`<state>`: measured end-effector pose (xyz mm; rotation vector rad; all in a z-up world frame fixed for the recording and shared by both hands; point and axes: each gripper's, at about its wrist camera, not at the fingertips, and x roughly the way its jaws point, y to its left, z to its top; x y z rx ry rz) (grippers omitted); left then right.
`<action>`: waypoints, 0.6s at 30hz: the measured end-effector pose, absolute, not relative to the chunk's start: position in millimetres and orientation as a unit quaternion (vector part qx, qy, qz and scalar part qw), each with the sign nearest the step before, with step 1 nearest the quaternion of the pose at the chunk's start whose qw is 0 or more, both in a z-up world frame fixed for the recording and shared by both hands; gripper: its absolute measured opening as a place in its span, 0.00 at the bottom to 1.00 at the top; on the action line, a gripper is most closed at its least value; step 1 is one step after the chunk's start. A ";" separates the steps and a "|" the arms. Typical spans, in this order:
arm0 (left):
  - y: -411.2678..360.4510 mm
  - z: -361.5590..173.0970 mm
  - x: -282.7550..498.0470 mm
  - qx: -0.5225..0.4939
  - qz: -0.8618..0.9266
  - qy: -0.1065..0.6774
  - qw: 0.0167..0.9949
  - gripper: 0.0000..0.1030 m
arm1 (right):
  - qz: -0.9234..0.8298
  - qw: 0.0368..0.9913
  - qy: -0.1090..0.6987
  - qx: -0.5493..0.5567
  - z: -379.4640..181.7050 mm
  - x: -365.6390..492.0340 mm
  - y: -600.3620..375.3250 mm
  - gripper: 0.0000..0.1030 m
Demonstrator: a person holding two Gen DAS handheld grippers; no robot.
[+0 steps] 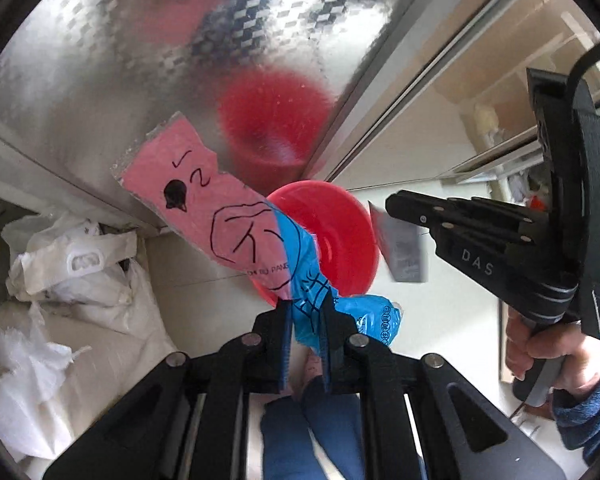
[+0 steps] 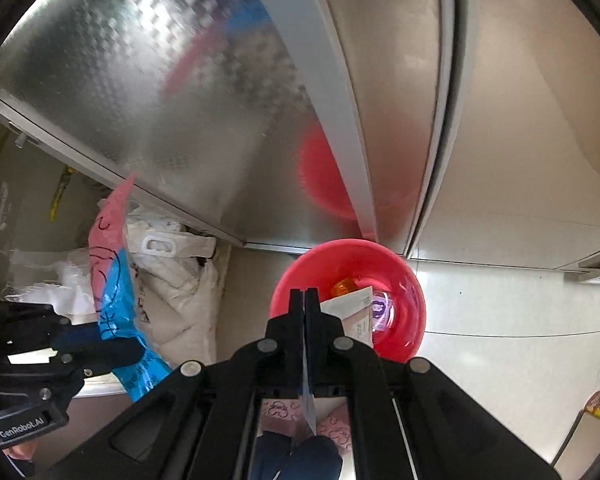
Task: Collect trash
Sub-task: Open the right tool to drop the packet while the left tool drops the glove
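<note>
Both hands over the floor, and each one is carrying something. The left gripper has its fingers clamped on a pink and blue wrapper, crumpled at the pinch and sticking up stiffly beyond the tips. The right gripper has its fingers pressed together on a thin white card or paper scrap, seen edge-on in its own view and flat in the left view. Straight below sits the red bin, on the pale tiled floor beside a shiny metal cabinet door. There is already rubbish in it: a white paper piece, something orange and something purple, though those two are too blurred to name. So part of the collecting looks done, and two pieces are in hand but not yet dropped. The card hangs nearly over the bin's mouth; the wrapper is off to the left of it, near a heap of white sacks. Left to do, as I read it: let go of both over the bin. Whether more litter waits elsewhere, these views don't show
</note>
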<state>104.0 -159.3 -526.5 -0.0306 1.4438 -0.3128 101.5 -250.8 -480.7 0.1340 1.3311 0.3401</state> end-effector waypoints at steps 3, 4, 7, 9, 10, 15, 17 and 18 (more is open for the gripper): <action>-162.8 -525.6 107.3 -0.014 -0.143 0.658 0.739 0.10 | 0.151 0.772 0.615 0.051 -483.1 97.5 -255.6 0.47; -163.6 -525.2 108.2 -0.013 -0.145 0.657 0.740 0.10 | 0.157 0.776 0.608 0.051 -479.8 95.1 -256.1 0.59; -166.8 -523.2 109.4 -0.005 -0.155 0.655 0.740 0.10 | 0.163 0.787 0.591 0.067 -470.3 88.6 -266.3 0.80; -169.7 -523.5 111.2 0.001 -0.161 0.654 0.739 0.10 | 0.163 0.783 0.596 0.078 -471.9 88.1 -272.1 0.82; -171.2 -524.4 112.1 0.000 -0.164 0.655 0.738 0.10 | 0.158 0.782 0.598 0.082 -471.3 87.7 -275.5 0.84; -181.9 -541.7 115.4 -0.015 -0.174 0.658 0.733 0.10 | 0.113 0.795 0.589 0.093 -461.4 81.5 -299.4 0.93; -189.7 -550.6 115.2 -0.012 -0.179 0.658 0.731 0.10 | 0.100 0.798 0.587 0.091 -461.8 77.2 -307.5 0.95; -194.7 -554.4 114.9 -0.011 -0.182 0.659 0.730 0.10 | 0.098 0.797 0.589 0.090 -465.0 76.3 -308.7 0.96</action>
